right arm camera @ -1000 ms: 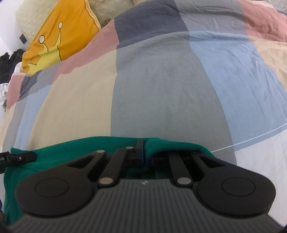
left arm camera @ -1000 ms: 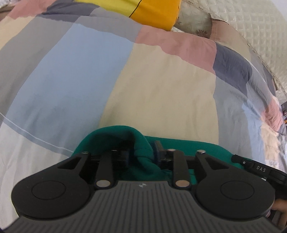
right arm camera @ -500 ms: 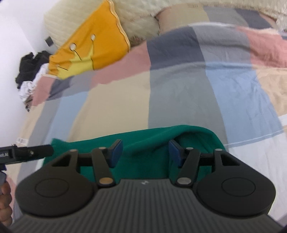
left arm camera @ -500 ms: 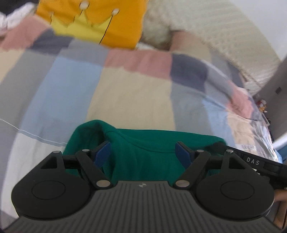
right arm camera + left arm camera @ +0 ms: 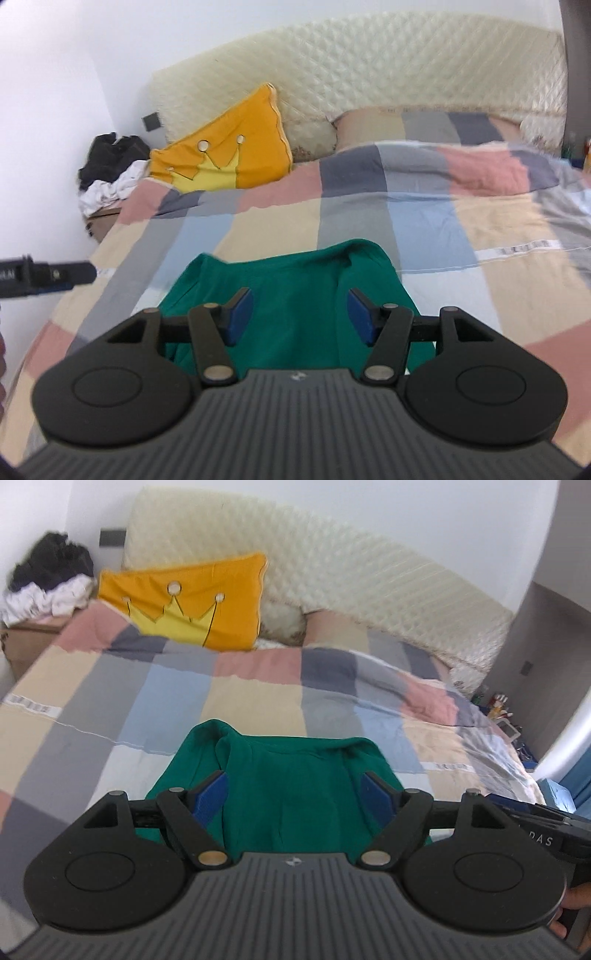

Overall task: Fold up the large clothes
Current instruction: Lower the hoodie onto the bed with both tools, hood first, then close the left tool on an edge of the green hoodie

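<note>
A green garment (image 5: 291,775) lies folded into a compact rectangle on the checked bedspread (image 5: 255,698), its folded edge toward the headboard. My left gripper (image 5: 293,797) hovers above and behind it, jaws wide open, blue pads (image 5: 210,797) clear of the cloth. In the right wrist view the same green garment (image 5: 291,291) lies below my right gripper (image 5: 295,314), which is open too and holds nothing. The tip of the other gripper shows at each view's edge.
An orange crown pillow (image 5: 188,609) leans on the quilted cream headboard (image 5: 351,579). A second pillow (image 5: 406,125) lies under the bedspread. Dark and white clothes (image 5: 48,579) pile on a box at the left. Small items (image 5: 498,709) crowd a bedside surface at the right.
Both grippers were shut on the green garment's edge, then let go and opened. Both have since pulled back and risen, so the whole bed and headboard now show.
</note>
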The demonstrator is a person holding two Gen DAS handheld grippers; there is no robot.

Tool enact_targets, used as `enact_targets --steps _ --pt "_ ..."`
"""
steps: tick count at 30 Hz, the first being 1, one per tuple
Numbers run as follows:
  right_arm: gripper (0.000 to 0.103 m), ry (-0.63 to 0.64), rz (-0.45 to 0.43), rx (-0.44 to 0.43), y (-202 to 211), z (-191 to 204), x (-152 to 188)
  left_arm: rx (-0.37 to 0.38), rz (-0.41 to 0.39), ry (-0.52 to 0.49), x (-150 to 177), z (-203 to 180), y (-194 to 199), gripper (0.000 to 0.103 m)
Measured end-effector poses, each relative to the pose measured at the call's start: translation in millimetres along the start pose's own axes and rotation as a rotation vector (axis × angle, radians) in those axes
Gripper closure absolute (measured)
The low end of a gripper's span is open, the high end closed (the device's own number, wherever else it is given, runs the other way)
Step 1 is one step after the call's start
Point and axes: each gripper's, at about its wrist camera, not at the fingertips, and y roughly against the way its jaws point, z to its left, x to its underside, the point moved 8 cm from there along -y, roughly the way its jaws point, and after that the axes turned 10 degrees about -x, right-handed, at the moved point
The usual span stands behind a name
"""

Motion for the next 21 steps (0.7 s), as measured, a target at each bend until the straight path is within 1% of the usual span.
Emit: enact_targets --steps 2,4,7,10,13,16,18,21 --pt "0.044 0.011 -0.023 -0.011 30 12 11 0.0 -0.024 -0.004 15 -4 40 0.021" --pt "0.044 0.032 -0.035 -0.003 56 24 22 -0.005 -0.037 -0.016 33 -7 72 0.021" --pt "0.044 0.097 -0.061 0.016 88 44 40 -0.006 -0.045 -0.02 63 -9 109 0.021" --pt "0.044 0.126 -0.087 0.006 115 60 60 -0.009 -0.052 -0.032 92 -11 133 0.021" --pt "0.044 0.112 -0.112 -0.022 136 65 79 -0.017 -0.047 -0.036 121 -8 146 0.021" --pt "0.044 0.135 -0.118 -0.02 148 70 102 -0.029 -0.024 -0.041 151 -5 153 0.021" --pt "0.044 0.129 -0.124 -0.023 153 70 119 -0.022 -0.012 -0.042 168 -3 152 0.021" --pt "0.044 0.113 -0.125 -0.04 155 66 146 -0.031 0.031 -0.051 193 -1 146 0.021"
